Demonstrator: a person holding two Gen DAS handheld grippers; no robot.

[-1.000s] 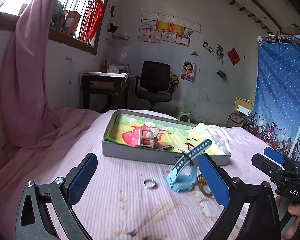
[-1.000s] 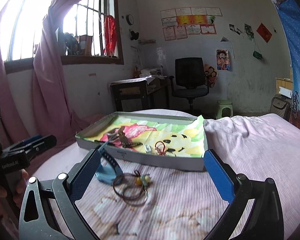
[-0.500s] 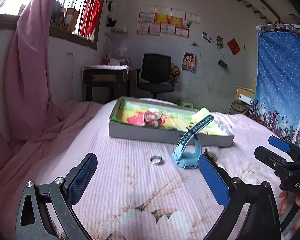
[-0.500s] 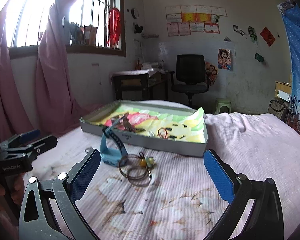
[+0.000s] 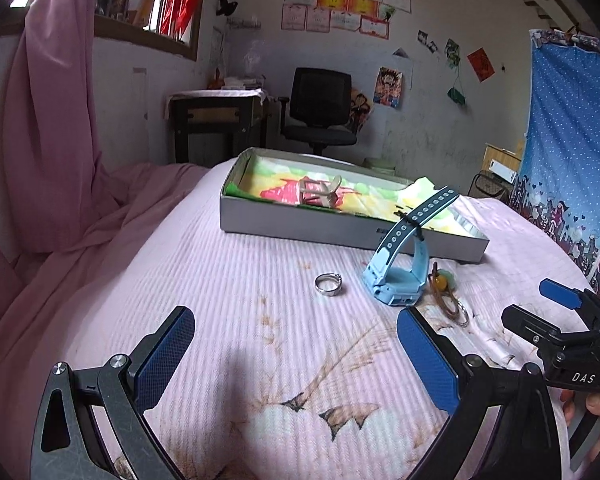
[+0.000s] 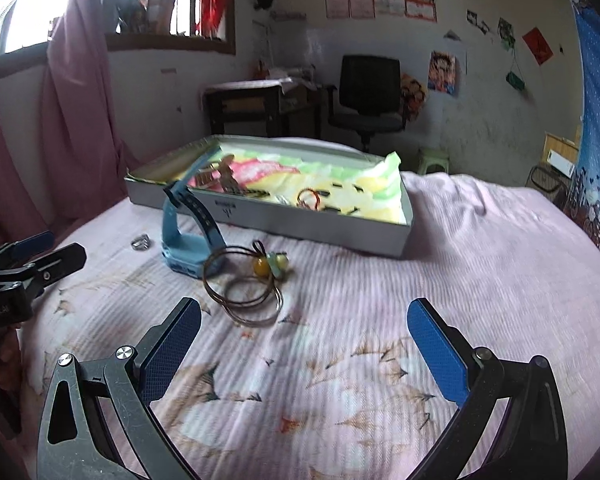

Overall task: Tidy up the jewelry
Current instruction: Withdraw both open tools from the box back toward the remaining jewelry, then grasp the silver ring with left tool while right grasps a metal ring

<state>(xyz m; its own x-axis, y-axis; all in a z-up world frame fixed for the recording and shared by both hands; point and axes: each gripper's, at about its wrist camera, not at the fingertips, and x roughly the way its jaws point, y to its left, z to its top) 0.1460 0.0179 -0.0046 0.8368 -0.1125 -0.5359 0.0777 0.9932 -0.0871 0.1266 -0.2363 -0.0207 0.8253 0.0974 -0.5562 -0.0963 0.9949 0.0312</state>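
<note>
On the pink bedsheet lie a silver ring (image 5: pixel 329 283) (image 6: pixel 141 241), a light blue watch (image 5: pixel 400 276) (image 6: pixel 188 236) standing on its side, and thin wire bangles with a yellow bead (image 6: pixel 244 286) (image 5: pixel 446 292). Behind them sits a grey shallow box (image 5: pixel 340 230) (image 6: pixel 300 224) lined with colourful paper, holding several small pieces. My left gripper (image 5: pixel 294 354) is open, low over the sheet, short of the ring. My right gripper (image 6: pixel 304 344) is open too, just short of the bangles, with nothing between its fingers.
A pink curtain (image 5: pixel 52 140) hangs at the left beside the bed. A dark desk (image 5: pixel 216 128) and black office chair (image 5: pixel 320 108) stand behind the box. A blue patterned curtain (image 5: pixel 572 152) hangs at the right. A person's hand holds each gripper handle.
Both grippers have drawn back and dropped lower over the sheet, so the ring, watch and bangles sit farther ahead. Both stay open; no object has moved.
</note>
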